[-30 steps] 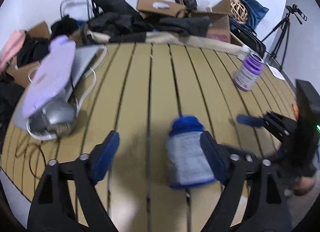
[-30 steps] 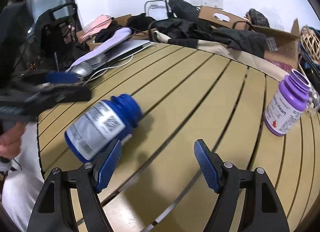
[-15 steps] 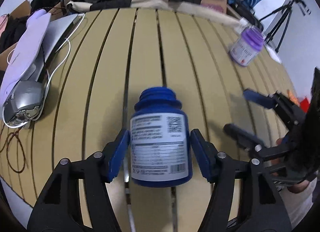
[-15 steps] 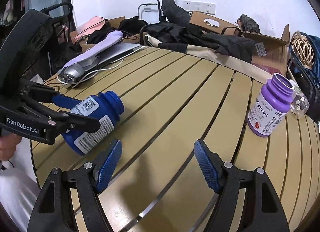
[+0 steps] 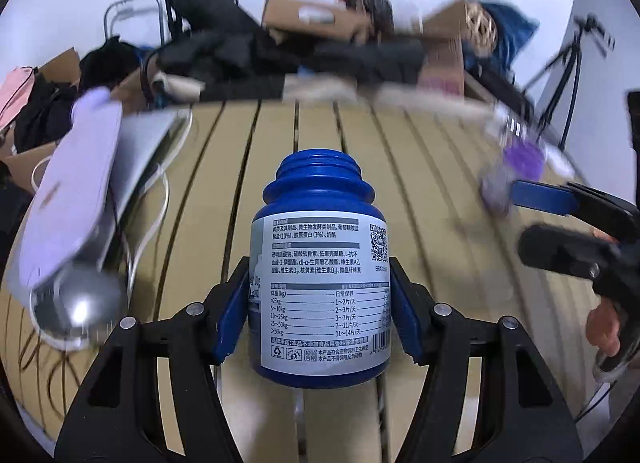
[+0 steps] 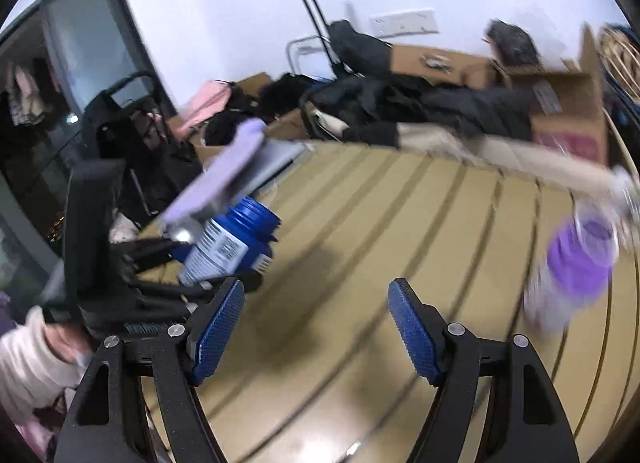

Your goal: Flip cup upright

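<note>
Left wrist view: the blue bottle [image 5: 318,283] is clamped by the left gripper [image 5: 318,317], lifted mid-flip, upright placement on the worktop [image 5: 432,167] pending.

Purple bottle [image 6: 576,263] badly blurred, label unreadable; bkgd clutter [image 5: 280,47] smeared too.

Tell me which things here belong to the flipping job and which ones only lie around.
Part of the job:
- blue plastic bottle with white label, open neck, lid off
- left gripper, shut on it
- right gripper, open, holding nothing

Only lying around:
- purple plastic bottle
- lilac flat case
- white cable
- slatted wooden table
</note>
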The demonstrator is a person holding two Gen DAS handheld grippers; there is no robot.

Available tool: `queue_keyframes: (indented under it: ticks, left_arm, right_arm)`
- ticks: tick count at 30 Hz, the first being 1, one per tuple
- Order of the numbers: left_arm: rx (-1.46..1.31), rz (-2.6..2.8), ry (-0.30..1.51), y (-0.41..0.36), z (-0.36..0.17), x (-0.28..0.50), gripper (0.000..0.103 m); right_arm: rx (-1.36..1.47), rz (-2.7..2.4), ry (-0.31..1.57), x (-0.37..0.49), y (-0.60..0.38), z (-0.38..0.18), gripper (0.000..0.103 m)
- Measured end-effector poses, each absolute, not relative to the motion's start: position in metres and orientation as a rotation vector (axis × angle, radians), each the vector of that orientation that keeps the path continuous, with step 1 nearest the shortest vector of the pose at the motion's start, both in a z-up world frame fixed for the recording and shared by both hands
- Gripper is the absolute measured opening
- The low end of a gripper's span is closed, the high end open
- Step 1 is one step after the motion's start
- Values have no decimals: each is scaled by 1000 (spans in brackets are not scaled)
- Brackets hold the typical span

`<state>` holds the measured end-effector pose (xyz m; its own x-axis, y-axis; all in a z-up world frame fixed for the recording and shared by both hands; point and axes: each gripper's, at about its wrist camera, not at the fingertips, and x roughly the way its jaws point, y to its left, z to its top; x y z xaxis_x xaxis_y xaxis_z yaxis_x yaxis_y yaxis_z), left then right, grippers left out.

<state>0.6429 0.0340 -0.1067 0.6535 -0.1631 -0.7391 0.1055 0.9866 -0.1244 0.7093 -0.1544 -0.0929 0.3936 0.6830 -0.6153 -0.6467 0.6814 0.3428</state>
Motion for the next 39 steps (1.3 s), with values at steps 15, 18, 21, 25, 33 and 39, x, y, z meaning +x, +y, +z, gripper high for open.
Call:
queue_keyframes:
  ticks: [15,18,21,25,33,39]
  left_arm:
    - [-73,-309,451,26,-84,700,59]
    - [-66,-333,435,28,-89,705,59]
    - [-51,-337,437,25,-91,709,59]
    - [-43,-328,418,22,-89,714,59]
    - [-74,-325,390,29,-91,715,59]
    - [-57,-349,361,17,-89,706,59]
  right_arm:
    - [384,1106,1034,835,-109,-92,69]
    - [358,1113,1009,839,-108,-93,68]
    - [396,1110,1033,849,-110,-99,68]
    - [462,1124,1070,863,-117,-103,68]
    - [406,1138,1107,870,-108,-97,69]
    - [380,1140,1066,867,-106,-97,68]
